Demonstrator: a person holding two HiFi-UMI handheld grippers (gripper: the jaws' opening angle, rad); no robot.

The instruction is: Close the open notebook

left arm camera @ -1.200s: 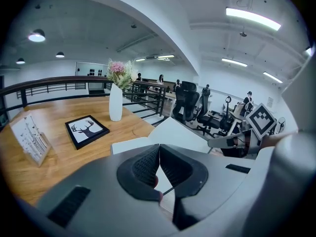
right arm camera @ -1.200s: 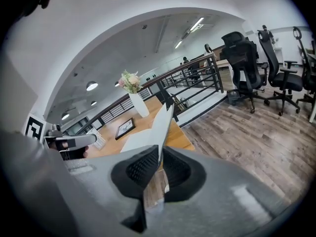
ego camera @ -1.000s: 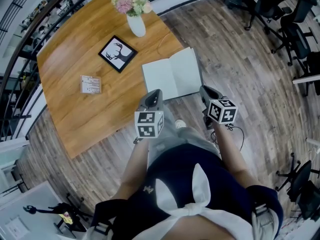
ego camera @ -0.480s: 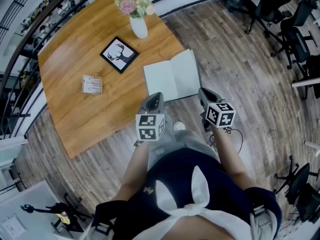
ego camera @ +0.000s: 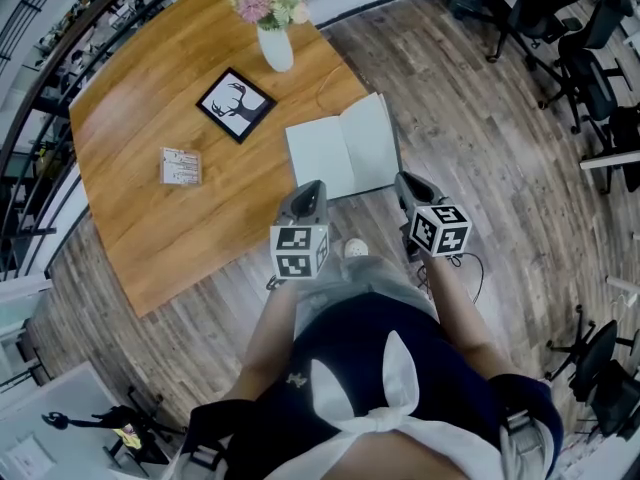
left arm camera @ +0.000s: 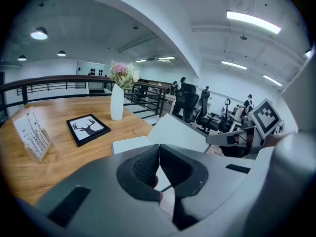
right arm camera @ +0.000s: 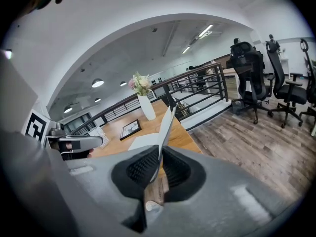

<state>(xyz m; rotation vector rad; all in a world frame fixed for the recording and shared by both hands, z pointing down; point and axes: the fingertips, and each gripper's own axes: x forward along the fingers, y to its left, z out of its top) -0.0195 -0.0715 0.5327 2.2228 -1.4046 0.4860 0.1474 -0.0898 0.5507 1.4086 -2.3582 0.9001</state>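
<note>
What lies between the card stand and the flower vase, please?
A framed deer picture lies between card stand and flower vase, in the head view.

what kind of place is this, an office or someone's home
Most likely an open-plan office, perhaps on an upper level: black swivel chairs stand on the wood floor, long strip lights hang overhead, and a metal railing borders the wooden table where the open notebook sits.

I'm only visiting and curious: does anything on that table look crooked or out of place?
Only the notebook: its right half stands tilted up instead of lying flat, because the right claw is pinching its edge. The vase and picture look tidy.
</note>
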